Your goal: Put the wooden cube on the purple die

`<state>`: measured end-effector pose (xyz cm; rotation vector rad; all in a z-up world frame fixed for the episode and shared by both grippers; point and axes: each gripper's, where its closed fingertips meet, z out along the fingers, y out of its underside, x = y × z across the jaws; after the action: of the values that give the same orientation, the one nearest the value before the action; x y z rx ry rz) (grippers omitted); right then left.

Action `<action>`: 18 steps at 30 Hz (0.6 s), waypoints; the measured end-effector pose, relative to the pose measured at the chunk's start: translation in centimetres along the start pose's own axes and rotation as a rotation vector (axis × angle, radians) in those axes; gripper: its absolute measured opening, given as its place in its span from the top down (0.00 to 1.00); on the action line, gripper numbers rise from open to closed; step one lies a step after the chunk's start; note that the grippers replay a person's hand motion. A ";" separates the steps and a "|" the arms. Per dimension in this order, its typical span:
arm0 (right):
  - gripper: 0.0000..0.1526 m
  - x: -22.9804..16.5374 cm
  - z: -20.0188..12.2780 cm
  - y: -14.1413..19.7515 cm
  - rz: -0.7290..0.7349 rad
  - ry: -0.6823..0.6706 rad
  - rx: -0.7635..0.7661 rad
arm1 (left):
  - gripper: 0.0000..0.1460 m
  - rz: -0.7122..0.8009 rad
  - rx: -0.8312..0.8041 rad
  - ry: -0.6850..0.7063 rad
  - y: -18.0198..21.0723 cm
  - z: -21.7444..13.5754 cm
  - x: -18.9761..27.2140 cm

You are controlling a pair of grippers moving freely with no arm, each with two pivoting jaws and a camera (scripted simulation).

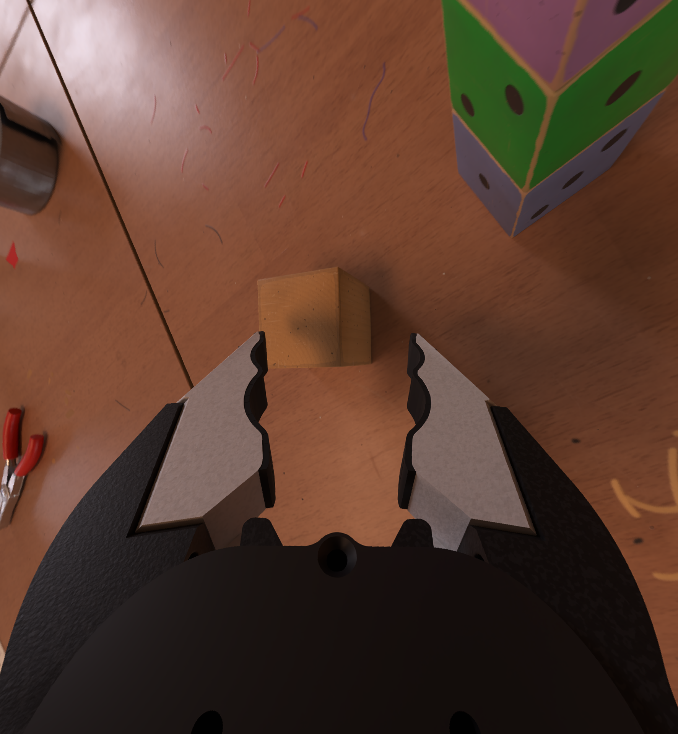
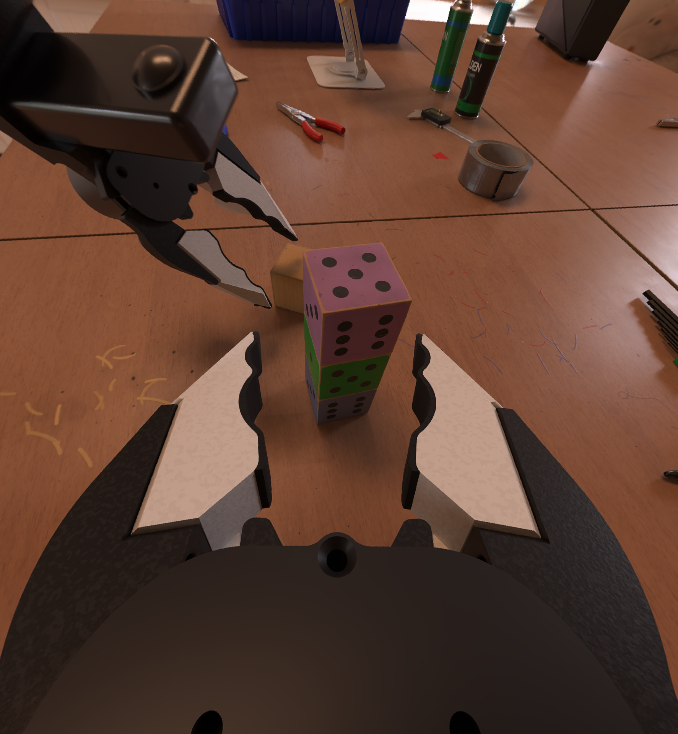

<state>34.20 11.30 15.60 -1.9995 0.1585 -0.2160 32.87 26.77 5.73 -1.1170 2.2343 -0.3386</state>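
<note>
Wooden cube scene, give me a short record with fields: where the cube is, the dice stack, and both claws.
cube: wooden cube on the table, ungrasped
stack: purple die on top, green die under it, bluish die at the bottom
left claw: open, just short of the cube
right claw: open, empty, facing the stack

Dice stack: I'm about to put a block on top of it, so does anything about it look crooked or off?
Nothing stands out. The purple die sits squarely on the green die, which rests on the bluish die, edges roughly in line. The wooden cube lies flat on the table beside the stack.
</note>
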 end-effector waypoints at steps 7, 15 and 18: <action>0.52 1.9 -3.8 -1.7 0.031 0.031 0.108 | 0.46 -0.026 -0.208 -0.057 1.3 2.2 -0.7; 0.53 3.7 -8.8 -1.3 0.005 0.088 0.089 | 0.56 -0.050 -0.183 -0.067 1.4 2.3 -1.3; 0.55 4.0 -10.4 -0.7 0.010 0.093 0.159 | 0.60 -0.089 -0.127 -0.057 0.9 1.2 -1.4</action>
<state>35.78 1.59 20.84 -1.8316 0.2043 -0.3060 33.71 28.50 4.91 -1.2793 2.1862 -0.2004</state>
